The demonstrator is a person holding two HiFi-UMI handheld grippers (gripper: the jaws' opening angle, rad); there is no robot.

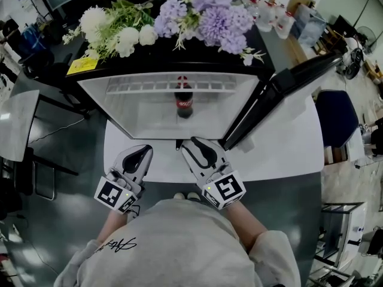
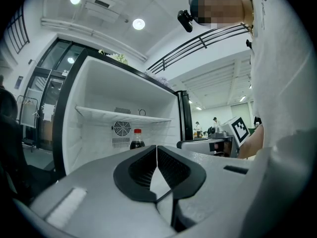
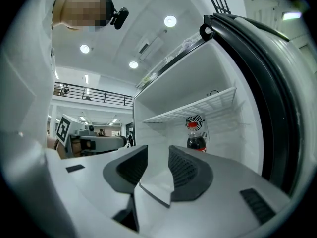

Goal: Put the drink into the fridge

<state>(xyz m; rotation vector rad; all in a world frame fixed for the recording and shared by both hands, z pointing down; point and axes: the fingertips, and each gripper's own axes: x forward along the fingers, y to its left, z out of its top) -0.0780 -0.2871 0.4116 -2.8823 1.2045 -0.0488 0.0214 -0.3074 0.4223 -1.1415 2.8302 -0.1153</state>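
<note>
The drink, a cola bottle [image 1: 184,100] with a red cap, stands upright inside the open fridge [image 1: 119,109], on its floor below the wire shelf [image 1: 167,86]. The bottle [image 2: 137,139] shows deep in the white interior in the left gripper view, and the same bottle [image 3: 196,138] stands in front of a round vent in the right gripper view. My left gripper [image 1: 145,150] is outside the fridge at its front edge, jaws shut and empty [image 2: 157,148]. My right gripper [image 1: 187,143] is beside it, jaws apart with nothing between them [image 3: 158,152]. Neither touches the bottle.
The fridge door [image 1: 281,94] hangs open to the right. Artificial flowers [image 1: 179,17] lie on the fridge top, with a yellow card [image 1: 81,64] at its left corner. The fridge stands on a white table [image 1: 287,154]. A blue chair [image 1: 338,115] is at the right.
</note>
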